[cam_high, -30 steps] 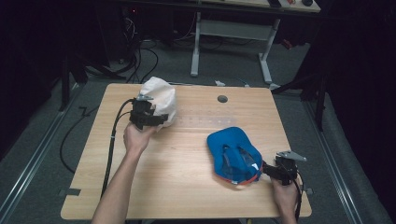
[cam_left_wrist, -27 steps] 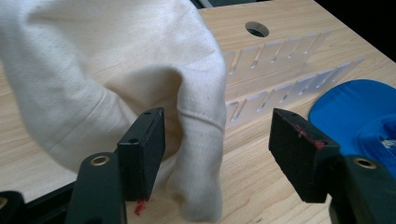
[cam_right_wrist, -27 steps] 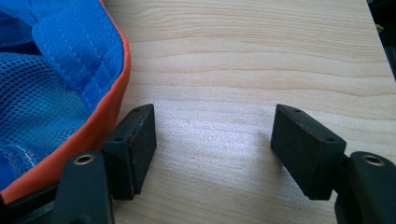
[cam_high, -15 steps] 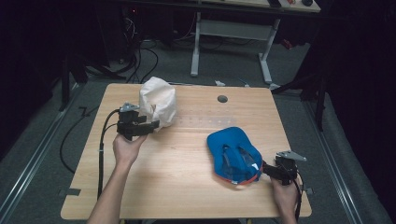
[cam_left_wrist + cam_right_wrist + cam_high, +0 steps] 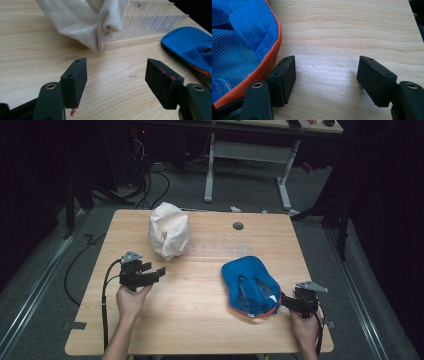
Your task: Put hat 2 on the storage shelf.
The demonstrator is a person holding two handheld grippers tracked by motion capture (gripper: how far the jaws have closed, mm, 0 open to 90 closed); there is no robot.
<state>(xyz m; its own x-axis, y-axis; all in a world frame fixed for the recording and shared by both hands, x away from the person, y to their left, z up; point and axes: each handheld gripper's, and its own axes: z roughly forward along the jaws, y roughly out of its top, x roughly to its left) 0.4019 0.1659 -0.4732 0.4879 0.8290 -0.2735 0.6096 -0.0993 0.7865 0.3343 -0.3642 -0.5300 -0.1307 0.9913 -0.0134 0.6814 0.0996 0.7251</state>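
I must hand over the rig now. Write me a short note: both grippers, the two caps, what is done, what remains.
Left gripper: open, empty, apart from the white cap.
Right gripper: open, empty, beside the orange rim of the blue cap.
White cap: back left of the table, standing bunched up.
Blue cap: front right, inside up.
Done: nothing evident; neither cap is held.
Left: probably gripping a cap; the blue one is nearest.

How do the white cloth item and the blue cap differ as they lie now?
The white cloth stands bunched in a tall heap at the table's far left; the blue cap lies low and upside down at the near right, its mesh inside showing. The cloth is plain off-white; the cap has an orange edge. The cap's edge lies beside the right gripper; the cloth lies apart from the left gripper. Both rest on the table, unheld.
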